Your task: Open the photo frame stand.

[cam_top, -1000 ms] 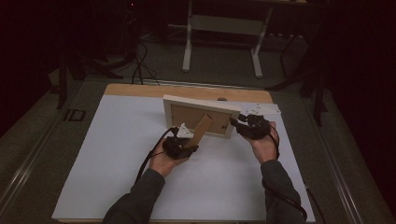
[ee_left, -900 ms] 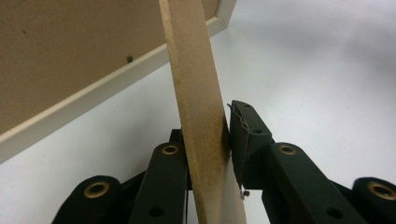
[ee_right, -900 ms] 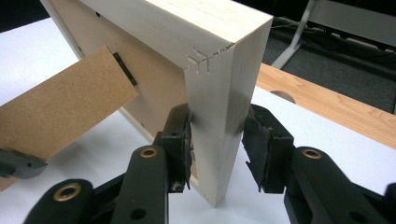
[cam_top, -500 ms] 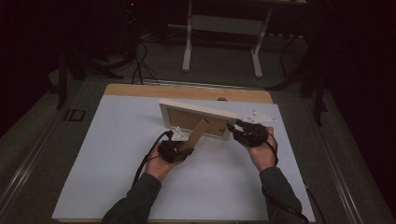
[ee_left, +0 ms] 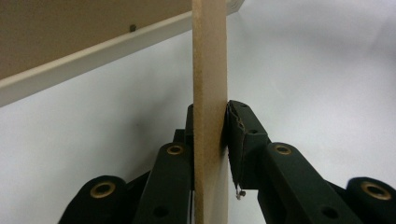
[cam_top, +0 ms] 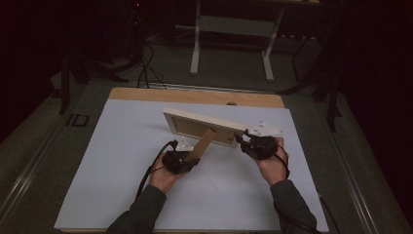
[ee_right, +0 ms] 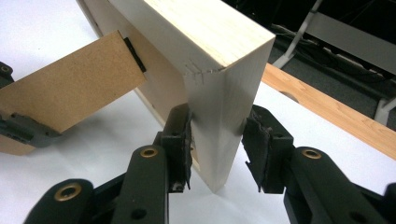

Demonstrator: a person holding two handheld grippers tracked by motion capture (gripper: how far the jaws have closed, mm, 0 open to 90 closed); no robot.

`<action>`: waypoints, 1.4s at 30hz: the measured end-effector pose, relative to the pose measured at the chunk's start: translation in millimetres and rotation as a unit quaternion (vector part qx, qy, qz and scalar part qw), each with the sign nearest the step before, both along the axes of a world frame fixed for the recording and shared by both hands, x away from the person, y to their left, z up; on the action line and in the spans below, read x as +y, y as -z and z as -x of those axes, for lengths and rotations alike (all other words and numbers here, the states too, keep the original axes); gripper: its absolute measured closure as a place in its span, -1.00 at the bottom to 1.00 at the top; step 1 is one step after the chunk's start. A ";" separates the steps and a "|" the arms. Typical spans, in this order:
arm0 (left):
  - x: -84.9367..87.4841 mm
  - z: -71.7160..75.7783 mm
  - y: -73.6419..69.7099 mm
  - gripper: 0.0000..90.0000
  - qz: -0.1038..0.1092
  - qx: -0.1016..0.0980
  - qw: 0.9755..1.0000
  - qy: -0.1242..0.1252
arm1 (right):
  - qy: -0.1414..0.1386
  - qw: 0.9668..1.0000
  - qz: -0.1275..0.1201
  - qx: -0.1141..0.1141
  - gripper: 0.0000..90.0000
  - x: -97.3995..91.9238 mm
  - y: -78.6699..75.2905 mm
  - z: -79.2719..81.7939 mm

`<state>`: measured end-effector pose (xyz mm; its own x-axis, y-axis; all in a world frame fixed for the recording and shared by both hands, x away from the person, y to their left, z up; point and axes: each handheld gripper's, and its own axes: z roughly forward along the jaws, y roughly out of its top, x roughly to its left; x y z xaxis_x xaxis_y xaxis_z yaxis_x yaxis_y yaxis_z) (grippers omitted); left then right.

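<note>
A pale wooden picture frame (cam_top: 195, 127) stands on edge on the white tabletop (cam_top: 122, 170), back side toward me, its right end swung nearer. A brown fibreboard stand (cam_top: 202, 144) hinges off its back. My left gripper (cam_top: 187, 158) is shut on the stand's lower end; in the left gripper view the stand (ee_left: 209, 70) sits edge-on between the pads (ee_left: 233, 130), whose jaws have just been closing on it. My right gripper (cam_top: 242, 140) is shut on the frame's right end. In the right gripper view both pads (ee_right: 184, 135) press the frame's corner post (ee_right: 219, 93).
A bare wooden strip (cam_top: 195, 96) runs along the table's far edge. Behind the table stand white metal legs (cam_top: 197, 44) and cables on a dark floor (cam_top: 146, 68). Open white surface lies to the left and in front of my hands.
The frame has turned, its right end coming nearer to me with my right hand. The left hand has stayed close to where it was, on the stand.
</note>
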<state>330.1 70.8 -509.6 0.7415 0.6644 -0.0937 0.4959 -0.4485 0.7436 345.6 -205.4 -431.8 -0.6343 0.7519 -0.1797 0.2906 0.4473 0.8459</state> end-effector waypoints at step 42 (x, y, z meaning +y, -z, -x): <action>20.6 9.7 1.6 0.42 0.025 0.000 1.000 -0.005 | -0.015 1.000 -0.015 -0.001 0.12 2.1 9.8 11.5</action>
<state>320.4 91.5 -511.3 0.7353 0.6658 -0.1267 0.4996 -0.4062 0.7651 334.2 -203.4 -441.6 -0.6563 0.7374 -0.1597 0.2752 0.4311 0.8593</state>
